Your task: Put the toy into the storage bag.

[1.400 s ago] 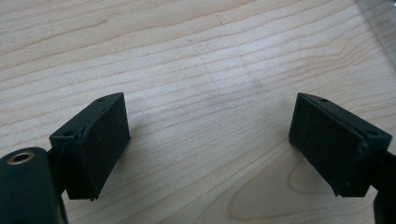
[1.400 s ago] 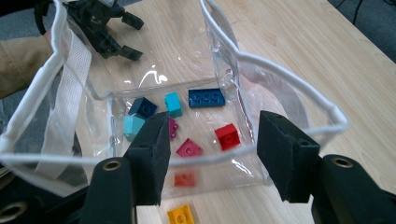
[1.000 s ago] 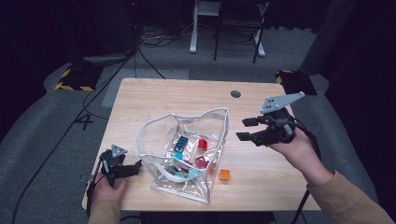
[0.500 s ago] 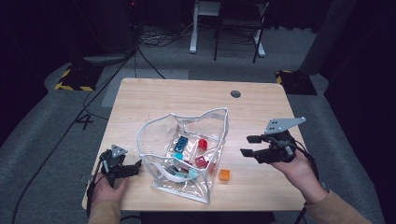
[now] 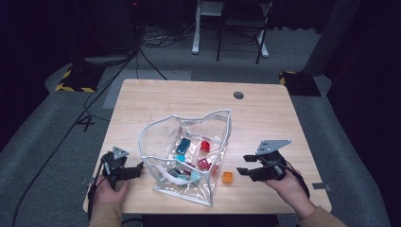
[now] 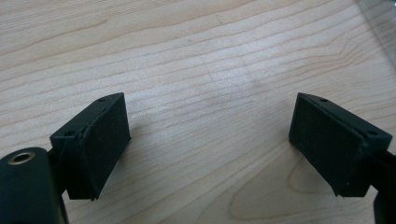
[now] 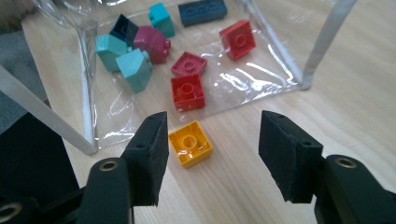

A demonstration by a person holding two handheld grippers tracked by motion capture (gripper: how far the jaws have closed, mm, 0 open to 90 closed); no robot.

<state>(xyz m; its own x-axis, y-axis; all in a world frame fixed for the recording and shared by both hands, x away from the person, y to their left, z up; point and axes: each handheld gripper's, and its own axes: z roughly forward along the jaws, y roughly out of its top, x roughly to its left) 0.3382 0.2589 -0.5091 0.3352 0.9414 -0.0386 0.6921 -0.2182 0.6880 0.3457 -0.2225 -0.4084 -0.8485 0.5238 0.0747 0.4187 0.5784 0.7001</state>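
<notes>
A yellow brick (image 5: 227,177) (image 7: 190,143) lies on the wooden table (image 5: 265,113), just outside a clear plastic bag (image 5: 156,142) (image 7: 84,70). Inside the bag lie several red (image 7: 187,91), teal (image 7: 135,69) and dark blue (image 7: 202,11) bricks. My right gripper (image 5: 243,164) (image 7: 212,135) hovers low, right of the yellow brick and pointing at it. Its jaws have just been opening, with nothing gripped between them. My left gripper (image 5: 138,169) (image 6: 210,135) rests open on the table left of the bag, over bare wood.
A round cable hole (image 5: 239,95) sits near the table's far edge. Beyond the table are a dark floor, cables and a white chair base (image 5: 227,42). The bag stands open toward the far side.
My right gripper has come down and toward the person, from beside the bag's far right to near the yellow brick. The left gripper has stayed put.
</notes>
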